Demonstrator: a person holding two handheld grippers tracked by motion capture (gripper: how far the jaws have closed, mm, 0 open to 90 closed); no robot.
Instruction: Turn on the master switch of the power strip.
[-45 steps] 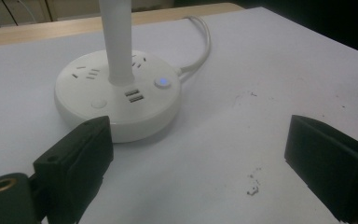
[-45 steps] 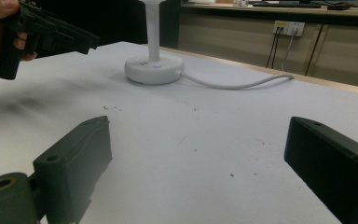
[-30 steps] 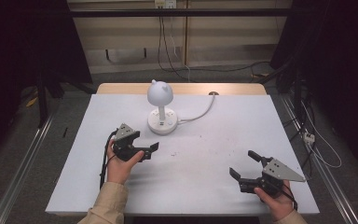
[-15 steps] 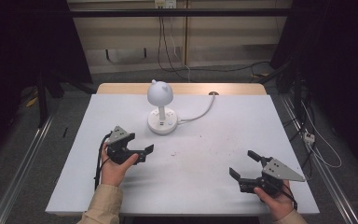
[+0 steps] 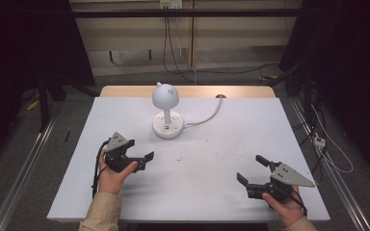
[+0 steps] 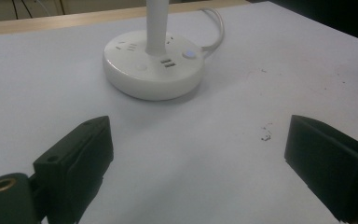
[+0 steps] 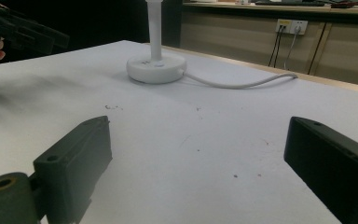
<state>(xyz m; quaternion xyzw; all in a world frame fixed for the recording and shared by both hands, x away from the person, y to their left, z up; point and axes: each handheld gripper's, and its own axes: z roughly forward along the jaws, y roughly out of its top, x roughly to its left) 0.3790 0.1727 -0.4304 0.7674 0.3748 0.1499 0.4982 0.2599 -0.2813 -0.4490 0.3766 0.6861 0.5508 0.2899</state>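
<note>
A smooth white desk lamp (image 5: 166, 115) with a round socket base and eared globe head stands upright ahead of the left gripper (image 5: 136, 153), whose matte black jaws are spread and empty. The right gripper (image 5: 255, 172), well apart, also gapes. The lamp's cord (image 5: 206, 116) curves across the scuffed white table (image 5: 221, 159).

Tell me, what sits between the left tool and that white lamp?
Nothing: bare white table separates the left tool from the lamp's base, as the left gripper view shows.
</note>
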